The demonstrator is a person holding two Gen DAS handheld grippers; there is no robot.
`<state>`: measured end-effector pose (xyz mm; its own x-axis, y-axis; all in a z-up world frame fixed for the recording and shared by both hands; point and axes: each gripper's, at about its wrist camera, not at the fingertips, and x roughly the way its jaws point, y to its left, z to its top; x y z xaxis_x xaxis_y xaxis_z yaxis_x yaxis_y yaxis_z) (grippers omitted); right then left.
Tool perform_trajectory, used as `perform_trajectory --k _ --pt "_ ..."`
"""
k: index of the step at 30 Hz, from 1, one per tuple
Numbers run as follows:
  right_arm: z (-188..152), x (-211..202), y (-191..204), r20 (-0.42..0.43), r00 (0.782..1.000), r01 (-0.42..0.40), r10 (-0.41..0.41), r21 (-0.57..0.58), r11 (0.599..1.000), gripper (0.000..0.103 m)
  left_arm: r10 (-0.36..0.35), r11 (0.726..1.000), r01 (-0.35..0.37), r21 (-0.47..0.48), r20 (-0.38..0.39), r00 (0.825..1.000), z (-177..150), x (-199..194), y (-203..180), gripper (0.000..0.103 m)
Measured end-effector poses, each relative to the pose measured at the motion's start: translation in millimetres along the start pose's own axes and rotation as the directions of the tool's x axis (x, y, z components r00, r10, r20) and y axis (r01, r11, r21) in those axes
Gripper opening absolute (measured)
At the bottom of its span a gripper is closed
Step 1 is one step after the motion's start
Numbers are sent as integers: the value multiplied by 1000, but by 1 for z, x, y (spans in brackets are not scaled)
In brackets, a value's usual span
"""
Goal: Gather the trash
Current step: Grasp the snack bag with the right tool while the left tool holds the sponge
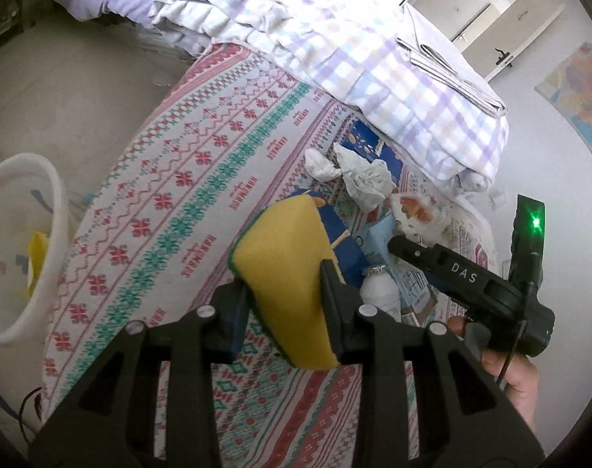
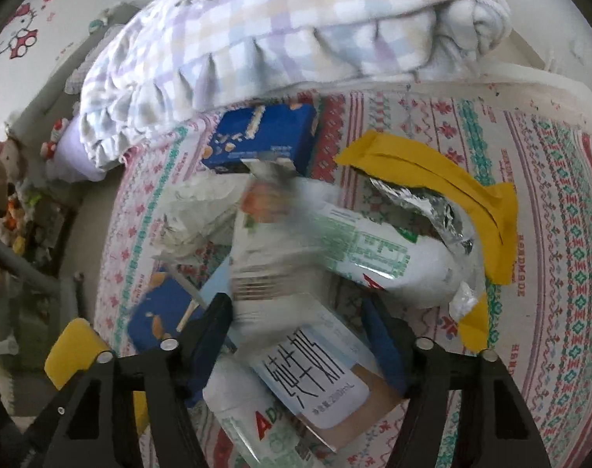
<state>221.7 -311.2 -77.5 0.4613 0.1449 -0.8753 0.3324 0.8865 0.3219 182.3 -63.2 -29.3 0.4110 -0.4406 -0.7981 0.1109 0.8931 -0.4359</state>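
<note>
Left wrist: left gripper (image 1: 284,292) clamps yellow sponge (image 1: 284,273) w/ green edge.

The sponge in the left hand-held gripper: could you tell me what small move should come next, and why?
Probably swing the left hand-held gripper left toward the white basket. It is shut on the sponge, above the patterned bedspread, and the basket sits open at that side.

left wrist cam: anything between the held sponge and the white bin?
Only bare patterned bedspread between sponge and bin, in the left wrist view.
</note>
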Motion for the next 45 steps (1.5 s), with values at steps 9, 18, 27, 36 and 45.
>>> perform_trajectory --k 9,18,27,36,45 --pt "-2 -21 4 43 999 17 -15 -61 998 22 9 1000 -9 -5 29 1000 0 -19 14 35" --pt "-3 -43 14 73 994 -73 80 -94 993 8 19 1000 -18 -16 58 998 -1 -37 29 35" --pt "-13 -72 47 97 983 -137 157 -192 972 7 53 998 -49 -45 101 993 2 -61 59 35" --pt "-34 -76 96 51 972 -204 230 -305 930 7 91 993 -80 -87 124 988 2 -82 90 35" --pt "-60 -44 121 -83 976 -217 201 -347 912 80 116 988 -102 -112 126 985 0 -95 113 35"
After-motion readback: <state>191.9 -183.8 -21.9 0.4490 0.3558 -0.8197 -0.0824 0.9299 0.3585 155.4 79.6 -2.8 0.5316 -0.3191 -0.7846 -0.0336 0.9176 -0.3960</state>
